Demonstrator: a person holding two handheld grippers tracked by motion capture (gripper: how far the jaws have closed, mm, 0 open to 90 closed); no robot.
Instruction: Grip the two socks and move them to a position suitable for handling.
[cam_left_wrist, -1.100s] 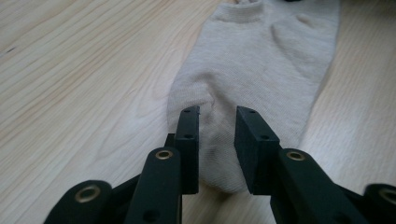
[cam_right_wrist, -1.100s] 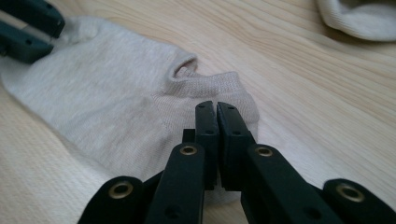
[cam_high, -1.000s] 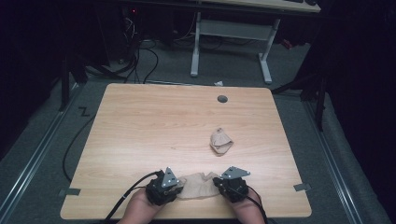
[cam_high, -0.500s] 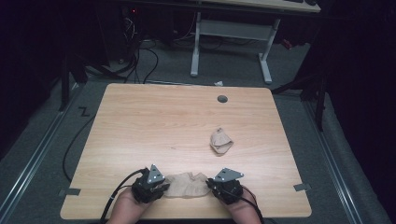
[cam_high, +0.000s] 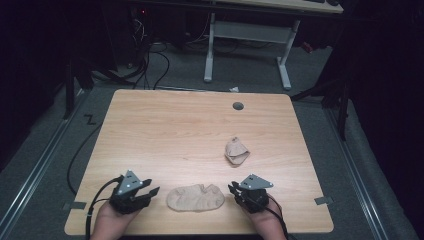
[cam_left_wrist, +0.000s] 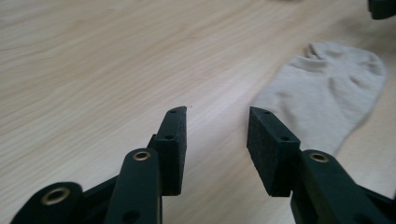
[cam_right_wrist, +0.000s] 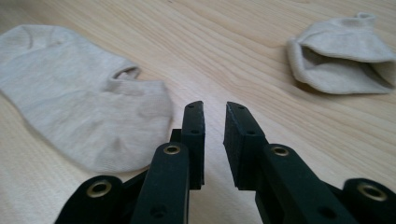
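Two beige socks, no readable labels.
Your left gripper and right gripper have just been opening, both empty, flanking the flat sock; folded sock lies apart.

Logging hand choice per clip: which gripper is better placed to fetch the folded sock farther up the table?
Probably right: the right gripper sits nearer the folded sock, jaws empty. The left gripper sits beyond the flat sock.

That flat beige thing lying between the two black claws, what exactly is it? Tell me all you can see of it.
It is a flat sock, a low-cut beige one of soft knitted cloth, faintly wrinkled. It lies spread out on the wooden table near the front edge, its opening on the upper side with a small raised rim. Nothing touches it but the table: the left gripper and the right gripper sit apart on either side, jaws open and empty.
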